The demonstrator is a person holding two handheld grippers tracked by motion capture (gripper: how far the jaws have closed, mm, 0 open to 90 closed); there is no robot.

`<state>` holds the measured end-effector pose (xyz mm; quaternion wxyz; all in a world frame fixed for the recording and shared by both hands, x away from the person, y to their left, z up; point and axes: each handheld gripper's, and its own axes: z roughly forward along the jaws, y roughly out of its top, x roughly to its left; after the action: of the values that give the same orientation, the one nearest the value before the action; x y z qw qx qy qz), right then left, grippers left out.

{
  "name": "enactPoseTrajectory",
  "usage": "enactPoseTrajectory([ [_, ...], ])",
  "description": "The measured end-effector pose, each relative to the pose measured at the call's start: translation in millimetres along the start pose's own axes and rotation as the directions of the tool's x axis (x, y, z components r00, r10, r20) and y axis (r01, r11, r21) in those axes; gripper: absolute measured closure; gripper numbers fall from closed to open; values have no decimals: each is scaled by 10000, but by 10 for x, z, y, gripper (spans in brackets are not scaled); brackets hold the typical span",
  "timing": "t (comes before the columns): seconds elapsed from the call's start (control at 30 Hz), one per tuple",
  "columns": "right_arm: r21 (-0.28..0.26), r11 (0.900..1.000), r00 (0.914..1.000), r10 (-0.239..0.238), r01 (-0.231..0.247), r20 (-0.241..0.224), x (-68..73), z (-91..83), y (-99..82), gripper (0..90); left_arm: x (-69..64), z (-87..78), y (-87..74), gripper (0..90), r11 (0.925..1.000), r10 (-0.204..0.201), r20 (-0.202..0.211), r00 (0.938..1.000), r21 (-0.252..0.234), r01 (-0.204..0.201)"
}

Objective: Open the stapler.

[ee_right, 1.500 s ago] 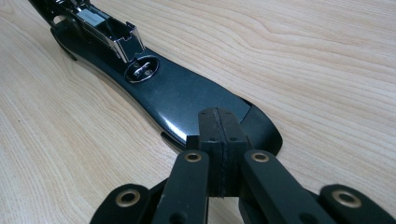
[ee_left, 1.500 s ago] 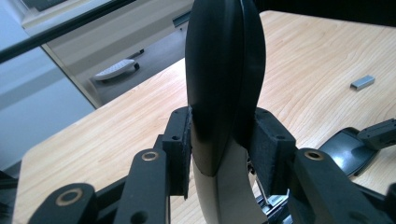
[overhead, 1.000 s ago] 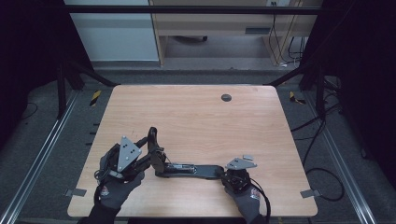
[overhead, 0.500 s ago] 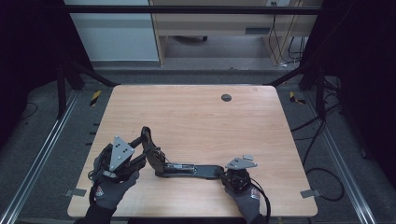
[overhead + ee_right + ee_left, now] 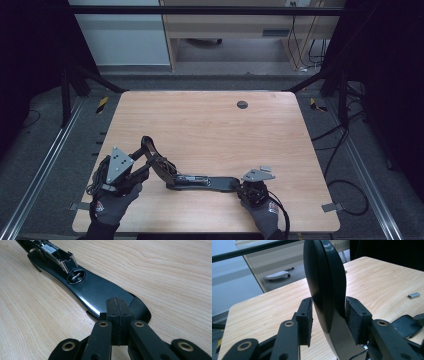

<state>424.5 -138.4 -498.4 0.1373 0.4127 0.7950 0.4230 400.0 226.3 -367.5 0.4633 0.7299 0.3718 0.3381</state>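
Stapler is lying opened flat on the table; I'm pressing my clenched right gripper down on its base end just ahead of the jaws. My left gripper is straddling the raised lid, right pad touching, left pad slightly clear.

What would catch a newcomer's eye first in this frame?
The long black stapler opened out near the table's front edge: its base lies flat and its top arm is swung up at the left. The left claw straddles that raised arm, with a gap at one pad. The right claw is shut, pressing on the base's near end.
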Motion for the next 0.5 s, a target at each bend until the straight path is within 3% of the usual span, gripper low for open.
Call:
enactPoseTrajectory([
  [0.5, 57, 10000, 10000, 22, -22, 9, 2, -3, 4, 900, 85, -35, -56, 571, 9998, -184, -124, 9998, 11, 184],
])
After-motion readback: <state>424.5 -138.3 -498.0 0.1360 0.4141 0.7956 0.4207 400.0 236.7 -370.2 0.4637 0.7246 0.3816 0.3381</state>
